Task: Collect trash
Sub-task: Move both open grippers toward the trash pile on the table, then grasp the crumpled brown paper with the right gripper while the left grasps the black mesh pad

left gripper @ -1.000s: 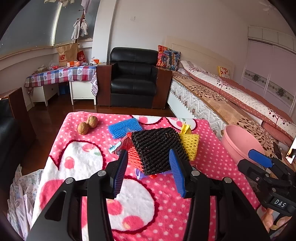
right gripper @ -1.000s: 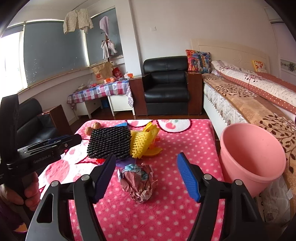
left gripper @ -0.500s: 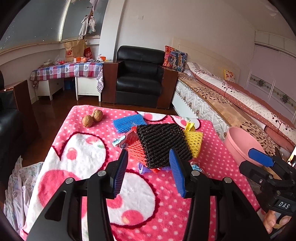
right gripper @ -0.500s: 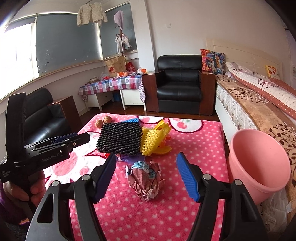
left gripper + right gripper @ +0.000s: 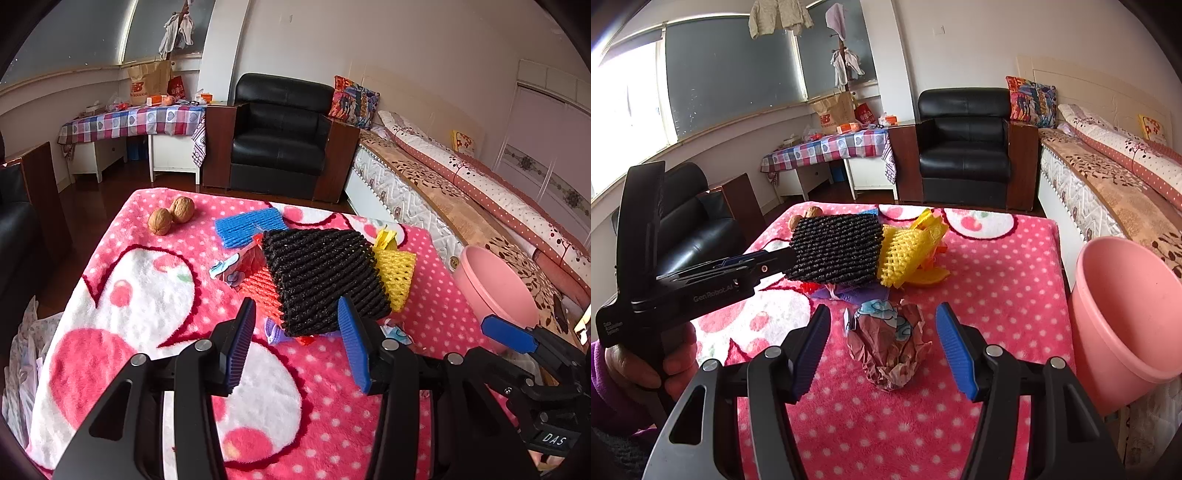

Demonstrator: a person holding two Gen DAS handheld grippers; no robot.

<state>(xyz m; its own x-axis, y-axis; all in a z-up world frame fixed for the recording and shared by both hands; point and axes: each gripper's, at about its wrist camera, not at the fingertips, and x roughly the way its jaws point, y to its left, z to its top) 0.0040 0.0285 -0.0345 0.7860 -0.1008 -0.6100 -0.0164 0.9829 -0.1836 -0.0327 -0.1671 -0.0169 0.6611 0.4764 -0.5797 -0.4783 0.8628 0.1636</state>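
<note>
A black foam net [image 5: 317, 277] lies on the pink blanket [image 5: 155, 295] over an orange net [image 5: 260, 291], beside a yellow net [image 5: 397, 277]. My left gripper [image 5: 297, 332] is open, with the black net's near corner between its jaws, untouched by the pads. A crumpled brown wrapper [image 5: 890, 343] sits nearer the front. My right gripper [image 5: 882, 332] straddles it and its jaws are closing, with gaps still showing on both sides. The pink bucket [image 5: 1126, 314] stands off the blanket's right edge.
A blue foam net [image 5: 249, 227] and two walnuts [image 5: 171, 216] lie at the far end of the blanket. Purple and printed wrappers [image 5: 275, 330] poke out under the nets. A bed [image 5: 1126, 184] runs along the right, and a black armchair [image 5: 964, 147] stands behind.
Both grippers sank toward the blanket. The left one closed in on the black net's near corner. The right jaws narrowed around the crumpled wrapper.
</note>
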